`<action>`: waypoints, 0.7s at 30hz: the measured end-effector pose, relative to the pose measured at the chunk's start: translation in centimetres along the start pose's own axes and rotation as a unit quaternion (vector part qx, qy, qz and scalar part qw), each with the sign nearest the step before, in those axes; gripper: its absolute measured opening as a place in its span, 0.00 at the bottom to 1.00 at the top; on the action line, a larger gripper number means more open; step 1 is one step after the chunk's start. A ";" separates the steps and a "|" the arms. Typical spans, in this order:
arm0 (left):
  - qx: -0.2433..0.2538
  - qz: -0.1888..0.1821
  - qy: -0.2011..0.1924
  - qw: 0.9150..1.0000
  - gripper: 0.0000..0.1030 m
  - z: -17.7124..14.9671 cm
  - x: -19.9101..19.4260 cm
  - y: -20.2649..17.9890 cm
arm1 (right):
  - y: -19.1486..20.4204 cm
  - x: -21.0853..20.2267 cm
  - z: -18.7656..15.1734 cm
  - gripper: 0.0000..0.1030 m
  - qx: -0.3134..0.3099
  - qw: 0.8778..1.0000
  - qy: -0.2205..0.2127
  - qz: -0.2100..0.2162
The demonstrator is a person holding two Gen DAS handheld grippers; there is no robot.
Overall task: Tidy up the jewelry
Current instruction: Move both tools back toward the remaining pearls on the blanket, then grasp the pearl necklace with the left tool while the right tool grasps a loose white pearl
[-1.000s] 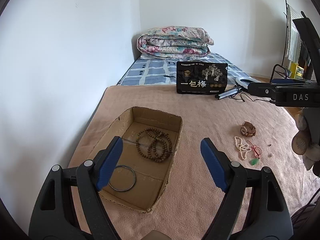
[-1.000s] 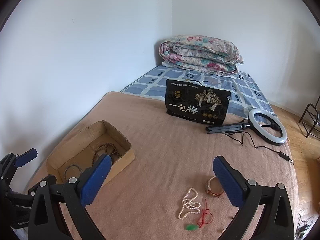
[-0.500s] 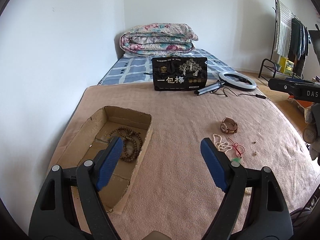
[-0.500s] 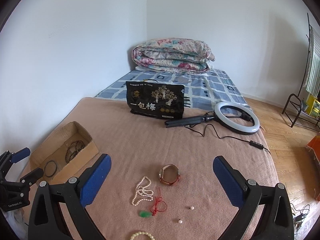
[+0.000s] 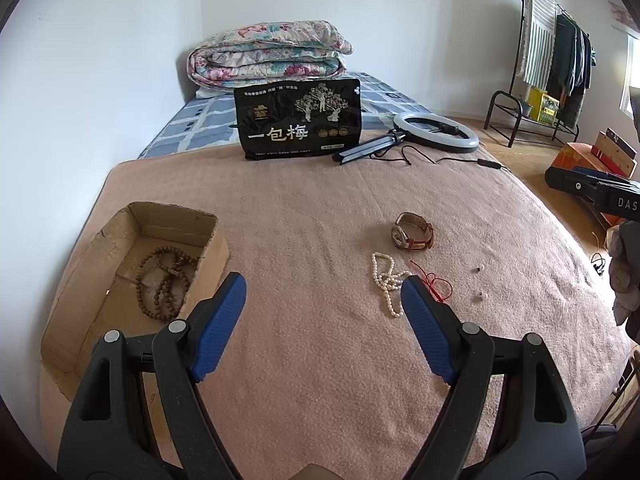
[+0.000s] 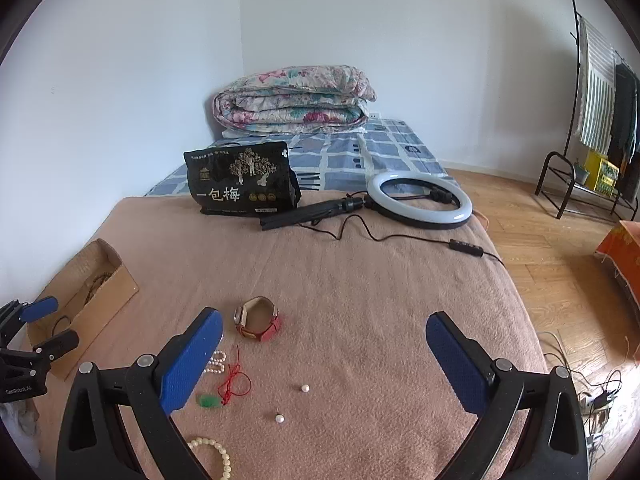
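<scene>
A cardboard box [image 5: 100, 248] on the pink blanket holds a brown bead necklace [image 5: 164, 280]. Loose on the blanket lie a red-strap watch [image 5: 412, 231] [image 6: 258, 319], a white pearl necklace [image 5: 385, 280], a red cord with a green pendant [image 6: 236, 380], two loose pearls [image 6: 305, 388] and a cream bead bracelet [image 6: 218, 454]. My left gripper [image 5: 322, 300] is open and empty, hovering right of the box; its right finger covers part of the cord. My right gripper [image 6: 324, 340] is open and empty above the loose jewelry. In the right wrist view the left gripper [image 6: 44, 324] appears at the left edge by the box [image 6: 100, 276].
A black snack bag [image 5: 298, 120] stands at the blanket's far edge beside a ring light [image 6: 418, 200] with its cable trailing right. A folded floral quilt [image 5: 266, 54] lies behind. A clothes rack [image 6: 596, 120] and an orange box [image 6: 622, 248] stand on the wooden floor at right.
Both grippers have swung right, away from the box and toward the loose jewelry. The box slid to the left in both views; the watch and pearls now sit closer. Jaws stayed open.
</scene>
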State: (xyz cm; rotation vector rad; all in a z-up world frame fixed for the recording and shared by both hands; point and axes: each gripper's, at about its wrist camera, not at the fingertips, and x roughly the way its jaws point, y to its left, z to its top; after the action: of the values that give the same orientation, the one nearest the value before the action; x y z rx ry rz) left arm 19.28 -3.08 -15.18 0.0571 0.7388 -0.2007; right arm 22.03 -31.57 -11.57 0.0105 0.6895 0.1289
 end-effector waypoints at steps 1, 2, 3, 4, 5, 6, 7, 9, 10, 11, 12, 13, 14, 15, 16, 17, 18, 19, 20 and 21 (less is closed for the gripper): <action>0.001 -0.005 0.004 1.000 0.80 0.0 0.5 -0.2 | -0.4 0.3 -0.4 1.00 0.002 1.000 0.006 0.004; 0.002 -0.011 0.008 1.000 0.79 0.0 1.0 -0.6 | -0.7 0.6 -0.9 1.00 0.003 1.000 0.013 0.005; 0.004 -0.015 0.013 1.000 0.77 0.0 1.6 -0.9 | -0.9 1.0 -1.3 1.00 0.001 1.000 0.021 0.004; 0.007 -0.020 0.018 1.000 0.75 0.0 2.2 -1.2 | -1.1 1.4 -1.7 1.00 -0.002 1.000 0.030 0.002; 0.009 -0.024 0.024 0.999 0.73 -0.1 2.7 -1.5 | -1.2 1.9 -2.2 1.00 -0.005 0.999 0.038 0.000; 0.010 -0.028 0.028 0.999 0.72 -0.1 3.3 -1.8 | -1.3 2.3 -2.6 0.99 -0.007 0.999 0.046 0.000; 0.010 -0.033 0.033 0.999 0.72 -0.2 3.8 -2.0 | -1.5 2.7 -3.0 0.99 -0.008 0.999 0.053 0.003; 0.010 -0.042 0.043 0.998 0.71 -0.2 4.9 -2.5 | -1.7 3.5 -3.8 0.95 -0.010 0.998 0.066 0.009; 0.011 -0.046 0.048 0.998 0.70 -0.3 5.5 -2.7 | -1.8 3.9 -4.1 0.94 -0.009 0.997 0.072 0.011; 0.012 -0.049 0.052 0.997 0.69 -0.3 6.0 -2.9 | -1.8 4.3 -4.4 0.91 -0.008 0.997 0.077 0.014; 0.012 -0.052 0.056 0.997 0.68 -0.4 6.5 -3.1 | -1.9 4.6 -4.7 0.88 -0.007 0.997 0.082 0.017; 0.012 -0.056 0.061 0.996 0.67 -0.5 7.0 -3.2 | -1.9 5.0 -4.9 0.87 -0.006 0.996 0.086 0.020; 0.011 -0.058 0.067 0.996 0.63 -0.5 7.6 -3.4 | -1.9 5.3 -5.2 0.86 -0.004 0.996 0.090 0.023; 0.011 -0.060 0.071 0.996 0.62 -0.6 8.1 -3.5 | -2.0 5.7 -5.4 0.84 -0.003 0.995 0.095 0.027; 0.011 -0.062 0.075 0.995 0.61 -0.7 8.6 -3.7 | -1.9 6.1 -5.6 0.83 0.000 0.995 0.099 0.030; 0.013 -0.063 0.080 0.995 0.61 -0.8 9.1 -3.8 | -2.0 6.4 -5.9 0.79 0.002 0.994 0.105 0.035; 0.015 -0.063 0.083 0.994 0.61 -0.9 9.5 -4.0 | -2.0 6.8 -6.0 0.75 0.003 0.993 0.110 0.040; 0.017 -0.065 0.087 0.994 0.61 -0.9 10.0 -4.2 | -2.0 7.1 -6.2 0.74 0.004 0.992 0.114 0.044; 0.020 -0.065 0.090 0.994 0.61 -1.0 10.4 -4.4 | -2.0 7.4 -6.4 0.73 0.005 0.992 0.118 0.047; 0.022 -0.066 0.093 0.993 0.61 -1.1 10.9 -4.7 | -2.0 7.6 -6.6 0.72 0.005 0.992 0.120 0.049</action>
State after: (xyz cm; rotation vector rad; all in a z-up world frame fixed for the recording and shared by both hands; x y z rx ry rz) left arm 25.48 -9.27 -23.25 0.0694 0.9244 -0.3404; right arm 23.91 -32.80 -21.59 0.0386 0.9306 0.2243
